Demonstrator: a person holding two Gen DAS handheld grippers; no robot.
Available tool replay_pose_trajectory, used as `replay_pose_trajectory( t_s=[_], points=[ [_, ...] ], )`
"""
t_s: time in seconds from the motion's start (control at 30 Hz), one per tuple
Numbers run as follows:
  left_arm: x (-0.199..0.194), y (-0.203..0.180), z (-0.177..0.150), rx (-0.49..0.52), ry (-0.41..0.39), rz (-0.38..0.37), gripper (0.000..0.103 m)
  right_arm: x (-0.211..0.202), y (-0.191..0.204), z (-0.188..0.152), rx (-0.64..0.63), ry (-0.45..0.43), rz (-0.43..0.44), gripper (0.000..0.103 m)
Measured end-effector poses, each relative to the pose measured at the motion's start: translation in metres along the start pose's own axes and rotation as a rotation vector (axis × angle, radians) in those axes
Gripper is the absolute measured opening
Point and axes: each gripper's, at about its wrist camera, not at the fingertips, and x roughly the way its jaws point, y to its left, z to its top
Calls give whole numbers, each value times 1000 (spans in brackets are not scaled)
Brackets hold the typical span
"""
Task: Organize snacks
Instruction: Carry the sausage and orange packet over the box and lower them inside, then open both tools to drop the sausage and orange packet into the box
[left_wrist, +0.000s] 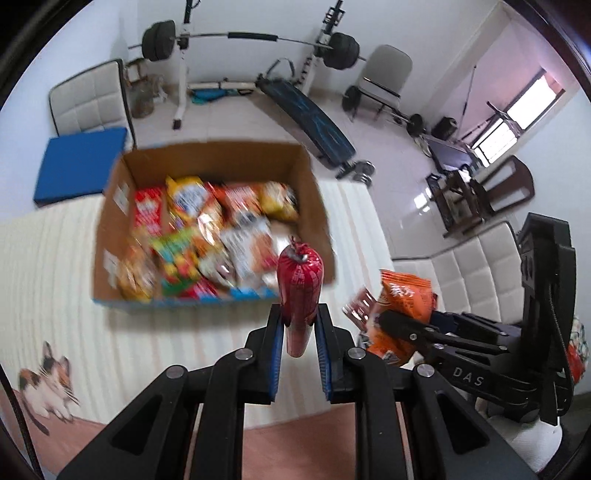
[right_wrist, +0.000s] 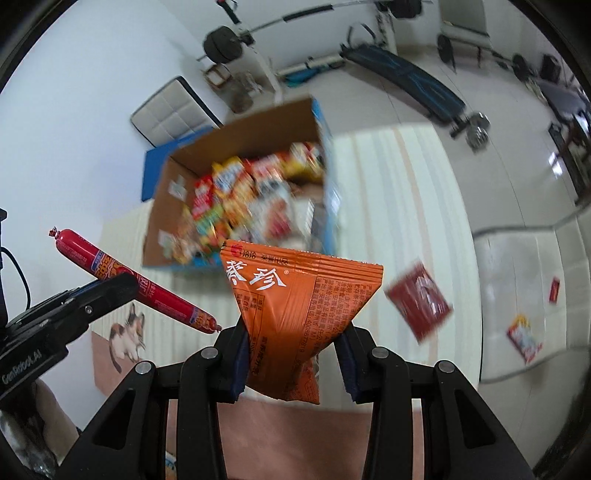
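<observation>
Aloft, left tool (left_wrist: 299, 328) clamping sausage (left_wrist: 300, 291), right tool (right_wrist: 293, 354) orange packet (right_wrist: 291, 310).

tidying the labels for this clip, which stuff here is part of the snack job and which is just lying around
Part of the job:
- red sausage stick in the left gripper
- orange snack packet in the right gripper
- cardboard box of snacks
- dark red packet

Just there:
- barbell rack
- workout bench
- blue mat

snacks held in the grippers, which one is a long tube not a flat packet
The red sausage in the left gripper: a long round tube with a clipped end. The right gripper holds a flat orange packet.
</observation>
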Motion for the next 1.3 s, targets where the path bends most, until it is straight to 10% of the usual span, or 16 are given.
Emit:
replay_pose_trajectory(
  t_s=[0.67, 0.73, 0.83, 1.3],
  points=[
    [153, 136, 142, -103, 311, 208, 20, 150, 36, 115, -11, 256, -148, 52],
    [157, 142, 147, -128, 308, 206, 30, 152, 39, 119, -14, 250, -156, 81],
    [155, 144, 151, -128, 290, 213, 70, 151, 43, 124, -20, 240, -150, 87],
    [123, 114, 112, -85, 189, 159, 96, 119, 58, 111, -69, 146, -173, 95]
  ],
)
